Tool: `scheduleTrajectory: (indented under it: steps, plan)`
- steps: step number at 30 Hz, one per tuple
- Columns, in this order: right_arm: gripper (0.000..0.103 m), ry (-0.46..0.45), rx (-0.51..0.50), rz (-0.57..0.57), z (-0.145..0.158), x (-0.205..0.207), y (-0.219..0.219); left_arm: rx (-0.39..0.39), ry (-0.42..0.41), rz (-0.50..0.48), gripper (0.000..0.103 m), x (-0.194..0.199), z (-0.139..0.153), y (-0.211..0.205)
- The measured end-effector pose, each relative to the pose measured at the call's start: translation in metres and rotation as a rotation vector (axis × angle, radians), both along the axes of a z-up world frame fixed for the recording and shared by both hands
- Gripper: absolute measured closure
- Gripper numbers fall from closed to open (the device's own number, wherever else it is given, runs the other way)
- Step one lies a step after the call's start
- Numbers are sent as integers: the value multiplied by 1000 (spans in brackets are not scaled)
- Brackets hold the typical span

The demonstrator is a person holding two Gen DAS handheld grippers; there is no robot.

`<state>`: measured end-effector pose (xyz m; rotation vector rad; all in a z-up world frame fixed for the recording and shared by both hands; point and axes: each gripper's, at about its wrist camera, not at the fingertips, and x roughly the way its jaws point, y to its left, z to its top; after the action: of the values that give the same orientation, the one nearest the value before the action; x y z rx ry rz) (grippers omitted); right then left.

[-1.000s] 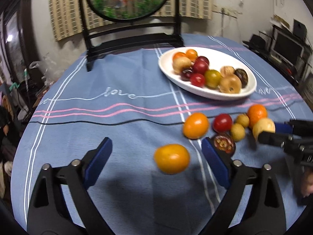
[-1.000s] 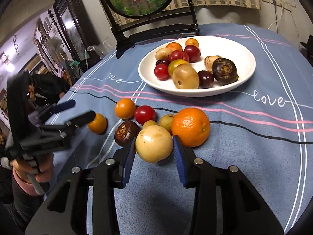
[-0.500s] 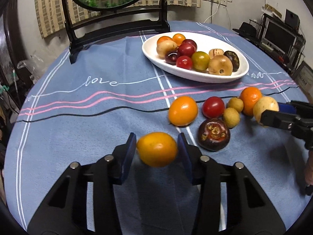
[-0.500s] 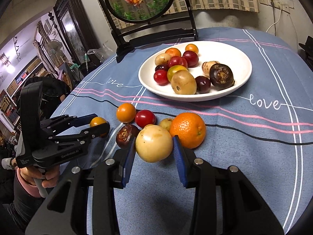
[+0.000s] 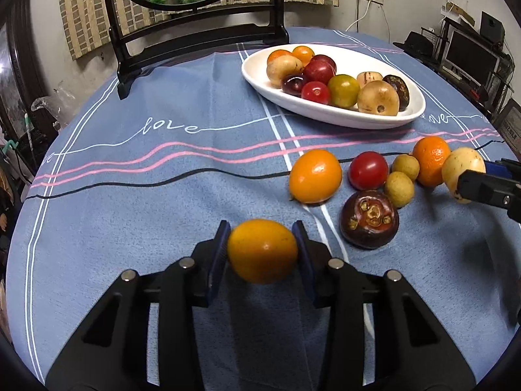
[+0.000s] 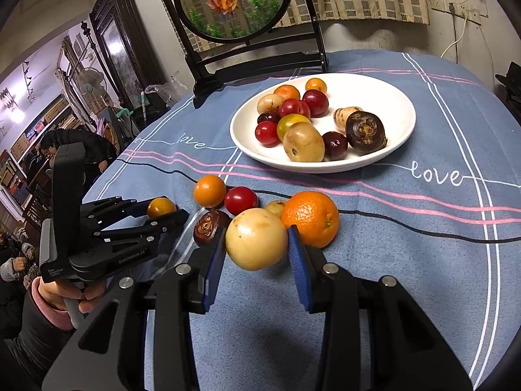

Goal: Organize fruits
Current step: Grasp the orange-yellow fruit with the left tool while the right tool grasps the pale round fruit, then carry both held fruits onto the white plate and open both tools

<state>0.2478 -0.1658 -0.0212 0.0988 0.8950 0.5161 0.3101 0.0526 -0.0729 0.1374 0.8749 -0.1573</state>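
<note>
Fruits fill half the plate (image 5: 413, 115); six lie loose on the desk (image 5: 162, 179). Left tongs (image 5: 262, 254) are closing on an orange fruit (image 5: 262, 250), right tongs (image 6: 257, 249) clamp a yellow fruit (image 6: 256, 242).

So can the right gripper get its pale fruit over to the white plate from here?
Probably yes. The right gripper is shut on the pale yellow fruit; the orange lies just ahead, so lift over it. The white plate's right side is bare.

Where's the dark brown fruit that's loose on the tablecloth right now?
In the left wrist view the dark brown fruit lies on the blue tablecloth right of centre, just right of the left gripper, with two small tan fruits directly behind it.
</note>
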Motion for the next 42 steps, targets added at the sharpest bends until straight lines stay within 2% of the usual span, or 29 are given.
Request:
scheduleTrajectory:
  steps: [5, 13, 15, 19, 21, 26, 31, 37, 42]
  plan:
    - [64, -4, -12, -8, 0, 0, -1, 27, -12, -3, 63, -2, 0, -4]
    - [64, -23, -18, -9, 1, 0, -2, 18, -24, -16, 63, -10, 3, -6]
    - [64, -38, -8, -11, 4, 1, -4, -4, -33, -25, 63, -11, 6, -6]
    - [64, -84, 15, -39, 13, 12, -15, -96, -58, -26, 63, -8, 21, -4]
    - [64, -90, 14, -65, 16, 24, -22, -110, -72, -33, 63, -2, 30, -8]
    - [64, -124, -4, -182, 21, 68, -38, -104, -120, -51, 63, 33, 61, -33]
    - [64, -103, 32, -253, 14, 118, -49, -151, -110, -58, 63, 88, 80, -66]
    - [64, -65, 16, -277, 2, 156, -56, -71, -77, -58, 63, 144, 71, -111]
    - [64, -38, -7, -247, -13, 169, -53, -25, -49, -47, 63, 169, 56, -124]
